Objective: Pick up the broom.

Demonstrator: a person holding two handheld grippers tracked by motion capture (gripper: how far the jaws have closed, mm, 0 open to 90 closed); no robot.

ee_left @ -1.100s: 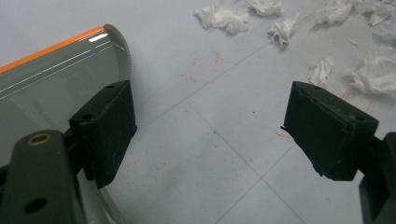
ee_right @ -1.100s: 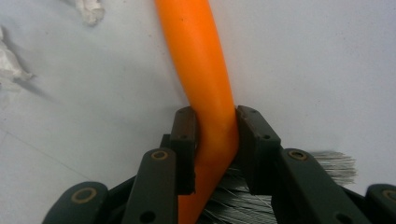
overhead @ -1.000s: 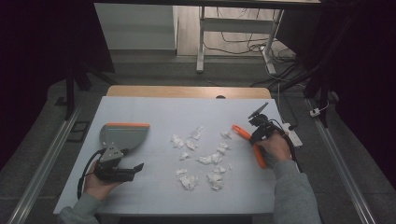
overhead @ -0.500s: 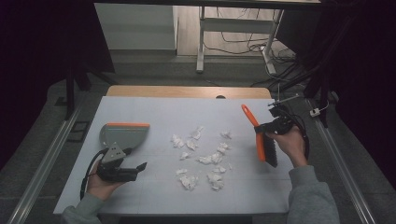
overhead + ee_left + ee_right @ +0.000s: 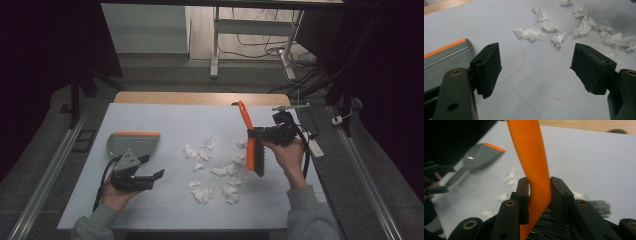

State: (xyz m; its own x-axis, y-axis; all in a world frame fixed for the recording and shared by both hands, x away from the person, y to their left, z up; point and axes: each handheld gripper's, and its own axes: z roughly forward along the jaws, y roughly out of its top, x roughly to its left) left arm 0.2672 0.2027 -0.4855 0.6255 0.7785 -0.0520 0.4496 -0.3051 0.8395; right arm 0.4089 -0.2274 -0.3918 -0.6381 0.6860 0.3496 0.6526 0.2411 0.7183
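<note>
Surface [image 5: 150, 120] evenly lit from overhead; surroundings dark from 9 to 3 o'clock. Right gripper view soft, dustpan [image 5: 480, 155] possibly motion-blurred. Shadows faint.

Cut off by the top edge in the right gripper view – the far end of the brush [image 5: 534, 160] handle; bristles mostly hidden behind the right claw [image 5: 539, 195], lower part lost at the bottom edge. Blurred there too – dustpan [image 5: 477, 155], paper scraps [image 5: 510, 176] and left claw [image 5: 434, 180]. In the left gripper view, dustpan [image 5: 444, 60] cut by the left edge, partly hidden behind a jaw. Too small to tell in the high view – the dark spot at the desk [image 5: 150, 205] far edge.
</note>
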